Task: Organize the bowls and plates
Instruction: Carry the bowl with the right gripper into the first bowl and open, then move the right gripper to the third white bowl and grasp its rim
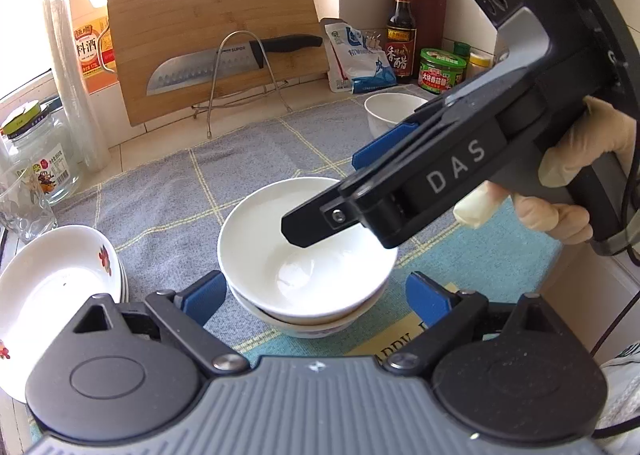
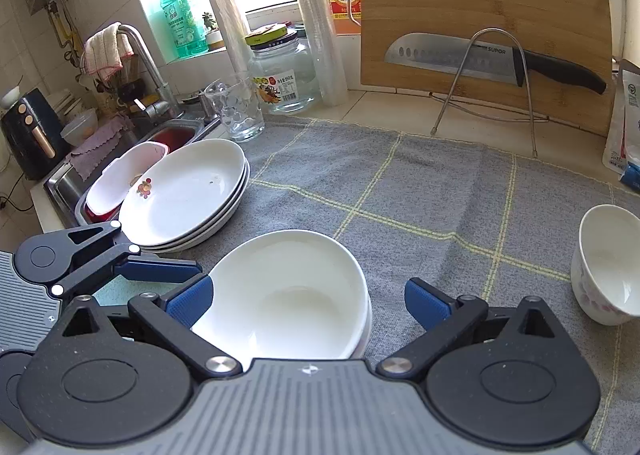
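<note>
Two white bowls nested one inside the other [image 1: 308,251], low and centre in the left wrist view, on a grey checked cloth [image 1: 168,191]. Left gripper [image 1: 316,297] released, blue pads spread either side of the nested pair, not pressing on it. Right gripper [image 1: 320,195] reaching in from the right of that frame, held by a gloved hand [image 1: 568,191], one black finger above the top bowl's hollow, the other blue-padded finger higher and well apart: spread wide, holding nothing. In the right wrist view, same nested pair [image 2: 288,295] at bottom centre, between the spread blue pads [image 2: 190,301]; left pad just beside the rim, touching or not unclear. Stack of plates [image 2: 188,195] at middle left beside the sink [image 2: 64,183]. Single small bowl [image 2: 604,267] at the right edge. Cutting board [image 2: 484,27] and knife [image 2: 480,59] upright at upper right.
</note>
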{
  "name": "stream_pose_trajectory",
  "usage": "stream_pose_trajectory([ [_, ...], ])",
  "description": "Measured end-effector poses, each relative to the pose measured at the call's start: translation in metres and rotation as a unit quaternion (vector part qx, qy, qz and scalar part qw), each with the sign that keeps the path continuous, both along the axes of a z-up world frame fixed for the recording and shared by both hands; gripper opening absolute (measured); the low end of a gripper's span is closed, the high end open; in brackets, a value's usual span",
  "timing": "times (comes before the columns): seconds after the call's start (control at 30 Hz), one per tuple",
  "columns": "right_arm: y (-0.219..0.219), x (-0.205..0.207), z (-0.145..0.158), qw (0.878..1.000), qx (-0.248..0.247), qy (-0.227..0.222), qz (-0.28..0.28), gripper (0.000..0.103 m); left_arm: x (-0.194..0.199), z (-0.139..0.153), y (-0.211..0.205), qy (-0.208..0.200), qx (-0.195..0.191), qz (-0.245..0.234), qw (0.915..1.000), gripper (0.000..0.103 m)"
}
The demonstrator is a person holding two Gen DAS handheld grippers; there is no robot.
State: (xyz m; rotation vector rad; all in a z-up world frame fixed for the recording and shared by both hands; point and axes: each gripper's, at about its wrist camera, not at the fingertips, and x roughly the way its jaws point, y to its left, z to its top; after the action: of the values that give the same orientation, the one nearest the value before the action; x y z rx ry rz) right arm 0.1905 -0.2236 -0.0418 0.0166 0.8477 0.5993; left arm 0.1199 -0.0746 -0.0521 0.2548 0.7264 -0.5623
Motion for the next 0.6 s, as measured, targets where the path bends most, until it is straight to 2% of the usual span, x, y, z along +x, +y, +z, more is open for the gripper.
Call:
stream_pose_trajectory([
  [0.27, -0.020, -0.006, 0.008, 1.000, -0.010, -0.012, -0.019, 0.103, -0.002, 0.016, -0.008, -0.025, -0.008, -0.003, 0.9997, 0.096],
  [0.6, -0.070, -0.009, 0.007, 0.998, -0.028, -0.024, -0.048, 0.103, 0.003, 0.023, -0.052, -0.047, -0.027, -0.018, 0.9984, 0.097],
])
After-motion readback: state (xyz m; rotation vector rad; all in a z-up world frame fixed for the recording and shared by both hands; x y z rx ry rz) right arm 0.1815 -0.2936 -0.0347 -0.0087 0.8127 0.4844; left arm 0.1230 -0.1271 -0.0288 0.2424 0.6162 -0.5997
